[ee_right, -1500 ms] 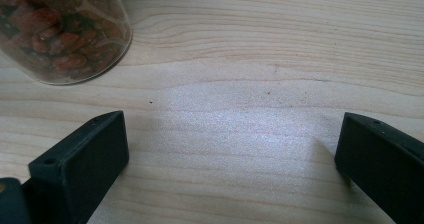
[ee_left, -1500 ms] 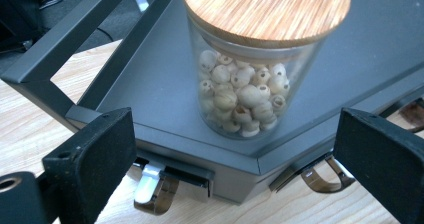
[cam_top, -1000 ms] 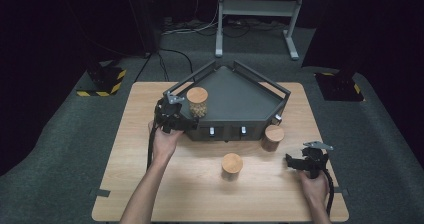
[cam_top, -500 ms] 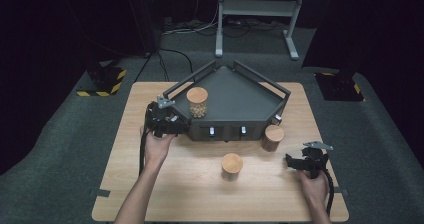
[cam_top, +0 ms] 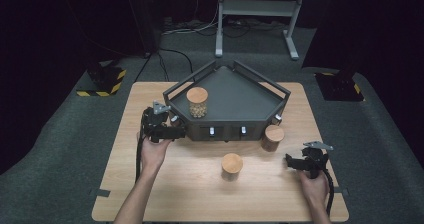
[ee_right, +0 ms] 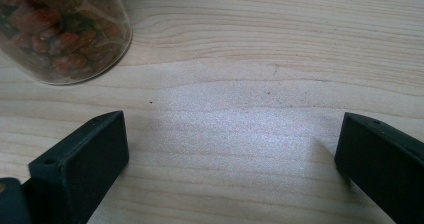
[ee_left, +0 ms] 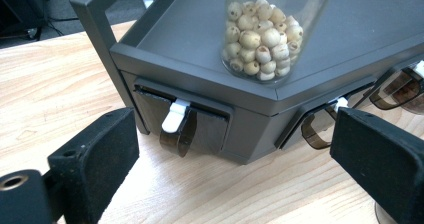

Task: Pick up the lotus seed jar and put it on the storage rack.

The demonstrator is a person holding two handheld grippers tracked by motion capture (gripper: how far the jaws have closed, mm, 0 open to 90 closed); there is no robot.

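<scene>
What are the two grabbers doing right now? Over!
Left gripper open, empty, backed off the jar of pale beads on the grey tray. Right gripper open, empty over the table. Nothing in the way.

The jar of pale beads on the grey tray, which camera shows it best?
The high view: the whole jar of pale beads, cork lid included. The left gripper view shows its lower half close up, beads sharp, top cut off.

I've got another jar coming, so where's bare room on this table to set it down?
Free: the tabletop between the two hands, in front of the middle jar; also the tray floor right of the bead jar. Crowded: the tray's front edge, by the corner jar.
</scene>
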